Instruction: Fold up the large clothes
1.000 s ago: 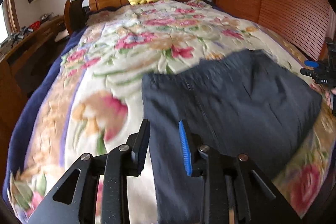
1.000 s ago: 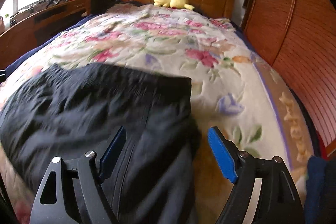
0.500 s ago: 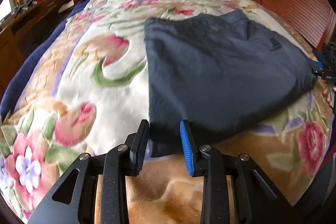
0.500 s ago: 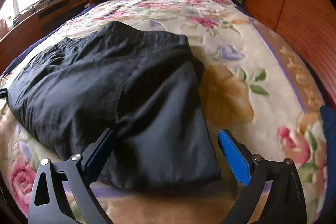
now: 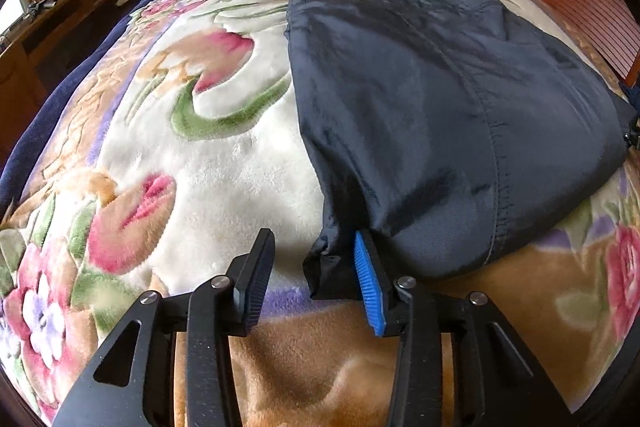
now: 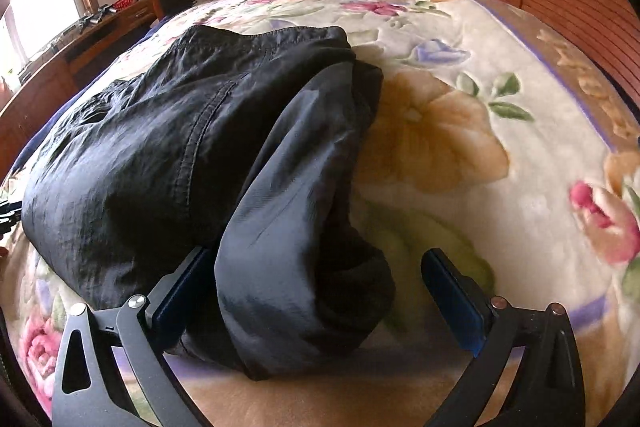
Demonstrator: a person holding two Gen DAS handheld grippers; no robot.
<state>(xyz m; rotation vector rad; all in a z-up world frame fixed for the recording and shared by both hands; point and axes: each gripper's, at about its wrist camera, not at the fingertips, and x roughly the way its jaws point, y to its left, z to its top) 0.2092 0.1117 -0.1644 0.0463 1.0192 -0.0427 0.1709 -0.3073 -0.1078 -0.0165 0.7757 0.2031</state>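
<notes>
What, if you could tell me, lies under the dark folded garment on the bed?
The dark garment rests on the floral blanket, which shows around it. What the blanket's pattern looks like beneath, or whether anything else lies there, is covered.

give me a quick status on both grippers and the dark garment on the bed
Left gripper jaws just opened wider, near corner of dark garment between them, unclamped. Right gripper jaws just spread wide around the folded end, open. Nothing in the way on the floral blanket.
</notes>
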